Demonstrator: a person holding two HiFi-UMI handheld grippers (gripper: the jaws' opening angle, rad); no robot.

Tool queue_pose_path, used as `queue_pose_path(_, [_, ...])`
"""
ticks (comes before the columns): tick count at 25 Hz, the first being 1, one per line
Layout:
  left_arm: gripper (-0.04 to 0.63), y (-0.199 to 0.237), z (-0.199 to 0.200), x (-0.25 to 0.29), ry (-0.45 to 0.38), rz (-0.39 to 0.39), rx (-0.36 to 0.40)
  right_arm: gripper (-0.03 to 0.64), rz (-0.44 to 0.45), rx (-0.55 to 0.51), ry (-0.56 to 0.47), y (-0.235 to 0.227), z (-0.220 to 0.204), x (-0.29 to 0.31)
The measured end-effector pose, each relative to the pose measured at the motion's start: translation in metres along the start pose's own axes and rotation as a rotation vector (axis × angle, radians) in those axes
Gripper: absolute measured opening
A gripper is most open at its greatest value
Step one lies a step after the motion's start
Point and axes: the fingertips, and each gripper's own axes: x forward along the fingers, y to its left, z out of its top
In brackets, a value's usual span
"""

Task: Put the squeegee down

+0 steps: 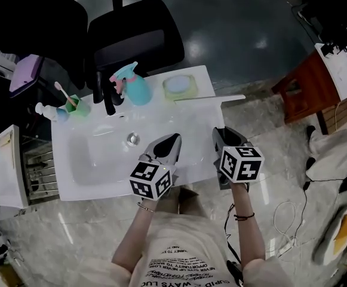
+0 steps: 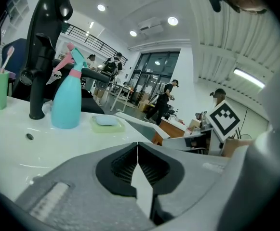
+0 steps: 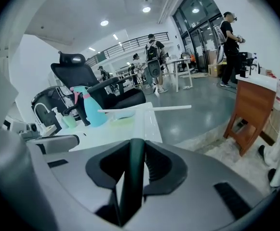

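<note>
Your right gripper (image 3: pixel 133 150) is clamped on the dark handle of the squeegee (image 1: pixel 209 98). Its white blade sits crosswise at the far right corner of the white table (image 1: pixel 188 124), just beside the green soap dish (image 1: pixel 179 87), with one end jutting past the edge. Whether the blade touches the surface yet is unclear. Your left gripper (image 2: pixel 138 150) is clenched on nothing, poised over the sink basin. To set the tool down well, lower it until blade and handle rest flat, well in from the edge, clear of the dish and the teal spray bottle (image 1: pixel 136 88). Only then loosen the jaws and draw straight back.
</note>
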Motion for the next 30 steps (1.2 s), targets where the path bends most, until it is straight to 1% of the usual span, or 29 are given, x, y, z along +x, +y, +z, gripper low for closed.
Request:
queue_pose_path(7, [0.023,0.006,-0.015,0.011,0.050,-0.033,-0.030,0.095,-0.040,-0.014,0.077,-0.004,-0.009,0.015])
queue_pose_path(12, [0.023,0.006,-0.022,0.016,0.070,-0.052,-0.043,0.095,-0.060,-0.015,0.115,-0.005,-0.016,0.020])
queue_pose_path(22, [0.023,0.009,-0.030,0.022,0.099,-0.070,-0.053,0.095,-0.105,-0.066,0.157,-0.006,-0.021,0.026])
queue_pose_path(30, [0.023,0.010,-0.032,0.025,0.109,-0.061,-0.052,0.095,-0.142,-0.122,0.186,-0.007,-0.024,0.028])
